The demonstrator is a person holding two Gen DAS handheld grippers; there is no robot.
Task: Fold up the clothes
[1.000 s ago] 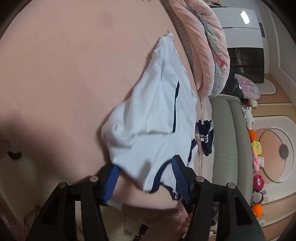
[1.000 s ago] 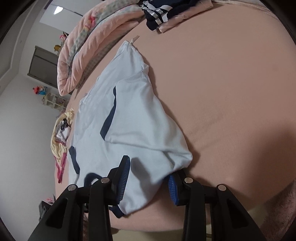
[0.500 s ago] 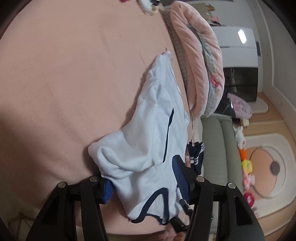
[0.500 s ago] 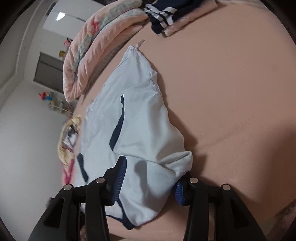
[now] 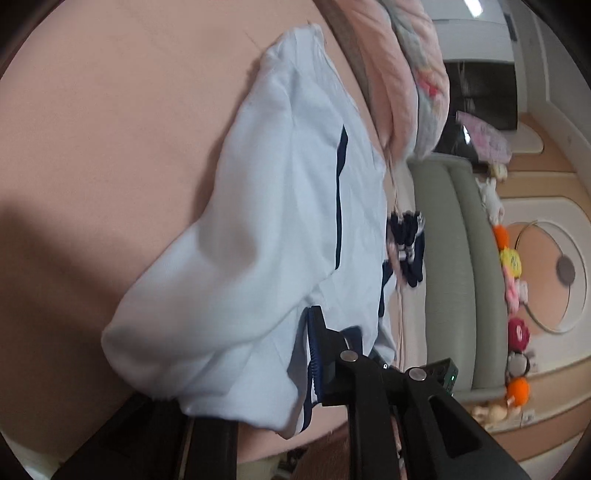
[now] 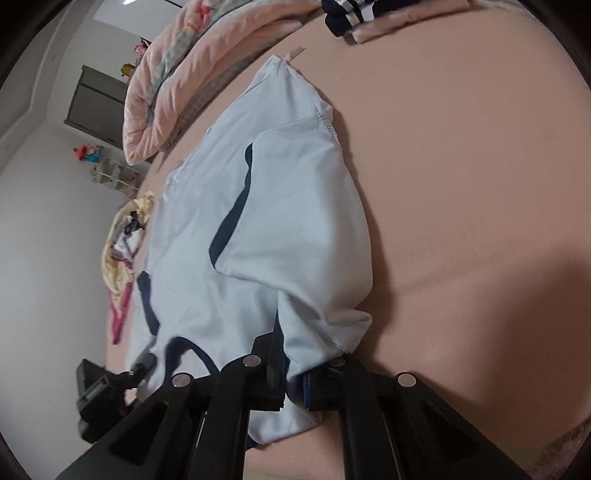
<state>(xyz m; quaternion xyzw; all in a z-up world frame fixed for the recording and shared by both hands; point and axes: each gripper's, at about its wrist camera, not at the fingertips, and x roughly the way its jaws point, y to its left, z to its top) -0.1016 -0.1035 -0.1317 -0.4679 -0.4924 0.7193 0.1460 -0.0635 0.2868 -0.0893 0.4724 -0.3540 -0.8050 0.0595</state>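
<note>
One pale blue shirt [image 5: 266, 229] lies on the pink bed sheet [image 5: 110, 129], its long axis running from the grippers away toward the rolled pink quilt [image 5: 402, 74]; the far end tapers to a narrow point. Fabric is light blue with navy trim along a seam and at the near edge, partly folded over itself, with soft creases. Left gripper [image 5: 258, 369]: jaws closing, near hem bunched between them; one finger hidden under cloth. Right gripper [image 6: 295, 373]: jaws clamped together on the near corner of the shirt. Dark striped garment [image 6: 347, 14] lies well apart.
</note>
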